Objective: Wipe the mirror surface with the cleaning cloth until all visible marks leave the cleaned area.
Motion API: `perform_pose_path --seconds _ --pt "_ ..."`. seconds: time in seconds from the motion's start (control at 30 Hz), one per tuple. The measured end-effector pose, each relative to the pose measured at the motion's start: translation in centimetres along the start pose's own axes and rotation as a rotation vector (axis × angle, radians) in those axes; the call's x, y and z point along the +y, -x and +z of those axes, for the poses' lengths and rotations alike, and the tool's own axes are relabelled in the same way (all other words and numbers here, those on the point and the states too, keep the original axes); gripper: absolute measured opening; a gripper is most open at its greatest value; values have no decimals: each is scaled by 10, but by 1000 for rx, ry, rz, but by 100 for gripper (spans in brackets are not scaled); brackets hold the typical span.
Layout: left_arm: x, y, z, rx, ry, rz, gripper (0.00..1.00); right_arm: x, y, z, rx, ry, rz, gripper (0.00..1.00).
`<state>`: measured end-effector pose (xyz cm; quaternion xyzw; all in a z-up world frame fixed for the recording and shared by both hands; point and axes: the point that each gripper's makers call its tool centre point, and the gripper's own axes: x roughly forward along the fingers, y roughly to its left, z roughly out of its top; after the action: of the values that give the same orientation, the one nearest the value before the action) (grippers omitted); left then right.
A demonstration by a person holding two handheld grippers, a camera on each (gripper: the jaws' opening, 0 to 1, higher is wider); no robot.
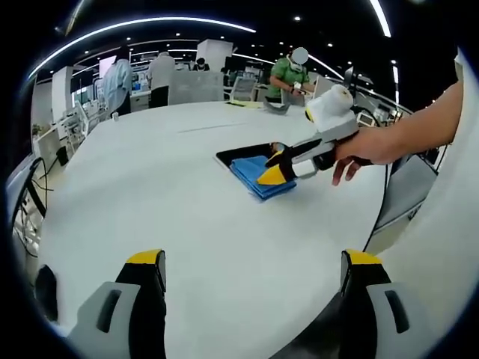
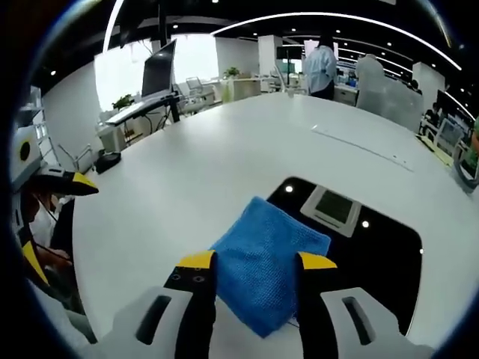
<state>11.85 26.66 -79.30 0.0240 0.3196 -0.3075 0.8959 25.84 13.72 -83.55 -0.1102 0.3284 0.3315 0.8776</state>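
Showing: two claws working over a broad white counter (image 1: pixel 172 187) with a smooth matte top.
Mirror (image 2: pixel 389 250): a flat, dark, glossy rectangular pane is lying on the counter, reflecting ceiling lights and a pale rectangular panel.
Cleaning cloth (image 2: pixel 269 262): a blue folded square of fine woven, slightly fuzzy fabric is lying partly over the mirror's near corner and partly on the counter; in the left gripper view it is appearing as a flat blue stack (image 1: pixel 262 178) at the mirror's (image 1: pixel 243 154) edge.
Right claw (image 2: pixel 251 263): its black jaws with yellow tips are standing on either side of the cloth, close to its edges; whether they are pinching it cannot be told. In the left gripper view, this claw (image 1: pixel 275 166) is being held by a hand (image 1: pixel 367 149) and is pointing down onto the cloth.
Left claw (image 1: pixel 254 262): its jaws are standing wide apart, gripping nothing, above bare counter and well apart from the cloth.
Background: people are standing by desks beyond the counter.
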Motion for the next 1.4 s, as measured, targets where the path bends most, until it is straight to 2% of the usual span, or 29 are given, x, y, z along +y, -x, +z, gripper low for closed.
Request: perform_pose_path --seconds 0.17,0.23,0.3,0.37,0.53,1.4 --pt "-4 0 -3 5 4 0 98 -1 1 4 -13 20 -7 32" --pt "-4 1 -4 8 5 0 98 -2 1 7 -22 21 -8 26" --pt "-4 1 -7 12 6 2 98 -3 1 6 -10 48 -13 21" --pt "-3 2 -8 15 8 4 98 -5 -1 2 4 59 -19 21" --pt "-2 4 -6 9 12 11 98 -9 -2 -5 24 11 -18 17" --pt "7 7 -11 20 26 23 98 -16 -14 3 17 16 -40 14"
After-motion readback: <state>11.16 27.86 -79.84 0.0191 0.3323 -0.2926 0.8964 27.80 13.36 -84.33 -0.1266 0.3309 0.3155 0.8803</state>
